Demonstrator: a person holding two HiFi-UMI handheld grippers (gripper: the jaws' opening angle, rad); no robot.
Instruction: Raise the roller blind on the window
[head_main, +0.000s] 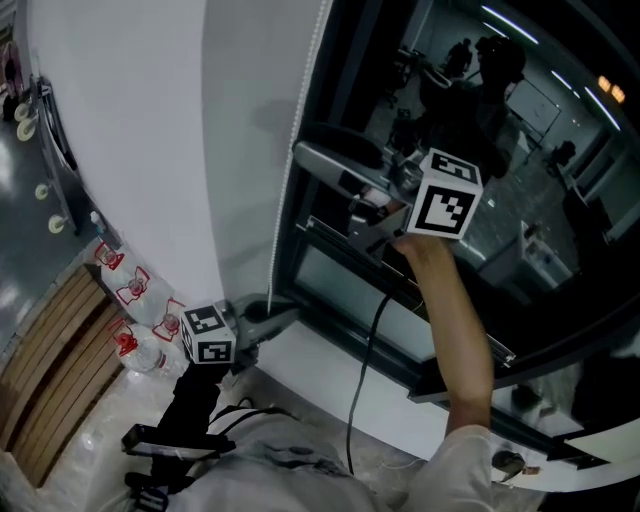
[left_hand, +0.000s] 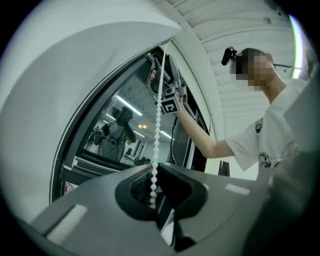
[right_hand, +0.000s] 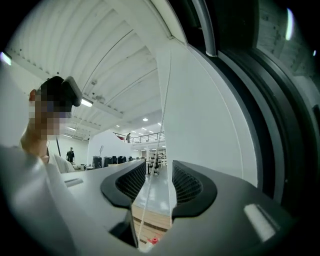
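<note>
The white roller blind (head_main: 150, 130) hangs over the left part of the dark window (head_main: 520, 150). Its white bead chain (head_main: 290, 170) runs down along the blind's edge. Low down, my left gripper (head_main: 268, 314) is shut on the bead chain (left_hand: 156, 125), which is pinched between the gripper's (left_hand: 152, 196) pads. High on the chain, my right gripper (head_main: 325, 180) is held up at arm's length. In the right gripper view its jaws (right_hand: 159, 175) stand apart and the thin chain (right_hand: 162, 125) passes through the gap without being pressed.
The black window frame (head_main: 400, 300) and sill run diagonally under my right arm. Several plastic bottles (head_main: 130, 290) with red caps stand on the floor beside wooden planks (head_main: 50, 370). A black cable (head_main: 365, 370) hangs from the right gripper.
</note>
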